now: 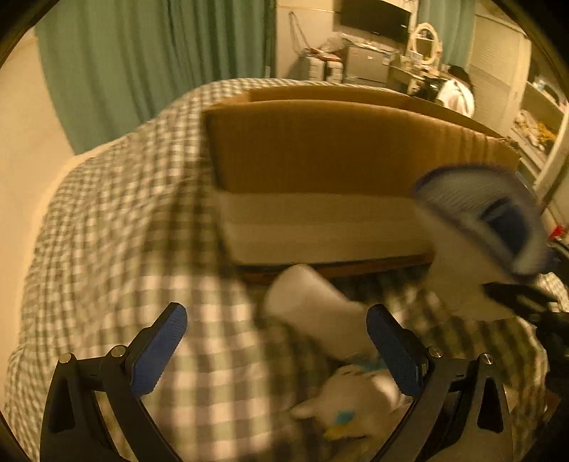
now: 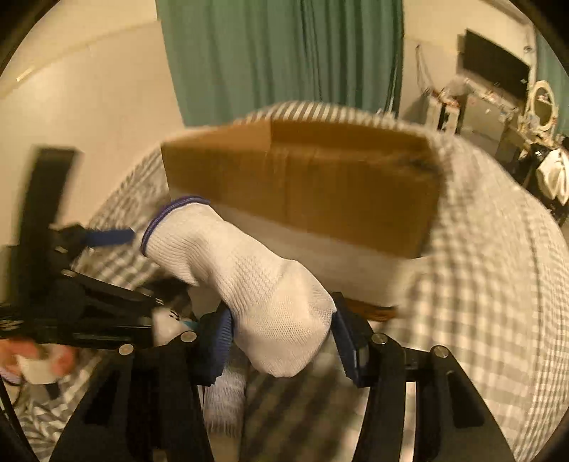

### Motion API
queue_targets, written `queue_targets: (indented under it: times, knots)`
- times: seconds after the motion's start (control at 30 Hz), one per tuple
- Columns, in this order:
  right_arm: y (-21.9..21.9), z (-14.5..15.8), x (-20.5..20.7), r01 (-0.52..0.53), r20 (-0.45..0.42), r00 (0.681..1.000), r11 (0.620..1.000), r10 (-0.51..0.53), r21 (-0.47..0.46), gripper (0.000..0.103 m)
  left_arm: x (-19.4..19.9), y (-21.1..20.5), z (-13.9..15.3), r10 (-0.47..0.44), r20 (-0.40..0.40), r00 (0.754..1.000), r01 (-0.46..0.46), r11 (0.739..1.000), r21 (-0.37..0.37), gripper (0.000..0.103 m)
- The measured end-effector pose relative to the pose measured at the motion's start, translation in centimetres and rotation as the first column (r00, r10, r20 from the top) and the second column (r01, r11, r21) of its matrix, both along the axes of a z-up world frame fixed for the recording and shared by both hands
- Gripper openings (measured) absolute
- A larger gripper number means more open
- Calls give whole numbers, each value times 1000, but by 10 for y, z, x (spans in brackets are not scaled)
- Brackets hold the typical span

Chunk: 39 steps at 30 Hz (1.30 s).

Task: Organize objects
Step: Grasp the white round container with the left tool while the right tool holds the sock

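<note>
My right gripper (image 2: 281, 341) is shut on a white sock with a blue cuff (image 2: 249, 280) and holds it up in front of a cardboard box (image 2: 320, 184) on the checked bedcover. The same sock (image 1: 476, 220) shows at the right of the left wrist view, held in the air. My left gripper (image 1: 277, 341) is open and empty, low over the bedcover. A white sock (image 1: 313, 309) lies between and beyond its fingers. A pale sock with blue and yellow marks (image 1: 352, 401) lies just below them.
The green and white checked bedcover (image 1: 117, 256) spans both views. The cardboard box (image 1: 338, 152) stands on it ahead of me. Green curtains (image 1: 142, 53) hang behind. A cluttered desk and dark screen (image 1: 377, 21) are at the far right. Another pale sock (image 2: 224, 398) lies under the right gripper.
</note>
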State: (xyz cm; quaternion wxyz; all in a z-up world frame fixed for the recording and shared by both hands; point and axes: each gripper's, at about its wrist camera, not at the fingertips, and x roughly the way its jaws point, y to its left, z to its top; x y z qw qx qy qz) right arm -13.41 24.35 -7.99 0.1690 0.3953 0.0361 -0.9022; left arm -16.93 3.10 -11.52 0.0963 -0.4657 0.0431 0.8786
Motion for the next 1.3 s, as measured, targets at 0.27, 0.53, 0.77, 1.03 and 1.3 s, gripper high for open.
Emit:
queue_targets:
  times: [0.27,0.53,0.77,1.03,1.3]
  knots:
    - [26,16,14,75,-62,995,997,-74,9,51,-10,24,-11,-92,36,995,93,995,-20,64]
    - [31,7,15,80,-38,996,997,-80,-3,51,-1,21,-9,-106,9,994,106,994,0,52]
    - [36,9,21,93,-41,995,996,-94,-14,51,19,40,3,-293,-31,956,294,954,54,44]
    - [37,5,17,103,-25,994,995,-103,2,51,-23,17,-23,-248,133,960,217,953,212,33]
    - [37,11,29,123,-29,992,992,-123,8,51,19,6,-12,-254,17,967,252,965,74,32]
